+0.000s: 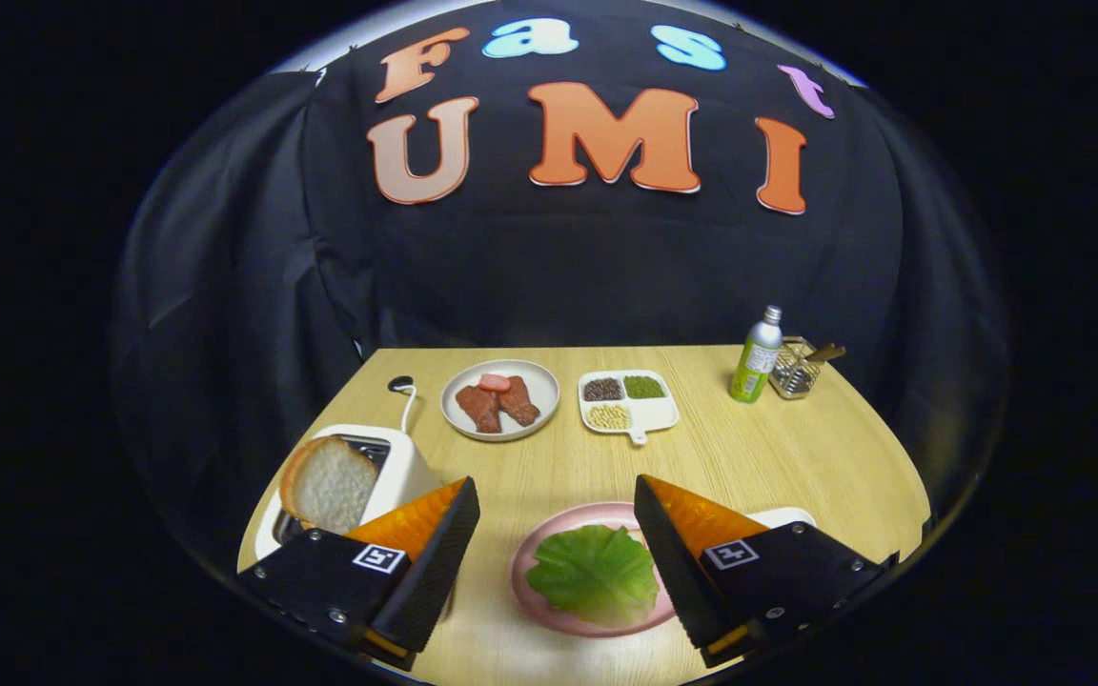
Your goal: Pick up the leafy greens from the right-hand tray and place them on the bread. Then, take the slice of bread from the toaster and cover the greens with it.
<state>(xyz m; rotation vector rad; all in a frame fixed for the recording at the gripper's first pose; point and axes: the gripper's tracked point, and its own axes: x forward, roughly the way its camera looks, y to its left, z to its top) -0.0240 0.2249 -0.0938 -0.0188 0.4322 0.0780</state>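
My gripper (557, 534) has its two fingers spread wide apart, and they hold nothing. Between them, close to me, sits a pink plate (528, 586) with the leafy greens (595, 572) lying flat on it. I cannot see bread under the leaf, so I cannot tell if it is there. Just past my right finger a bit of a white tray (787, 517) peeks out. To the near left stands the white toaster (396, 467), and the slice of bread (328, 484) sticks up out of its slot, leaning a little. I think the greens part is done and the bread is my next job. The slice is soft, so if I squeeze too hard it could squash or tear. If I come in crooked, I could bump the toaster and push it along the table (778, 457). If I drop the slice badly, it could slide the leaf off the plate. Farther away are a grey plate of meat (501, 400), a white dish of seeds (627, 400), a green bottle (757, 357) and a wire basket (794, 370).
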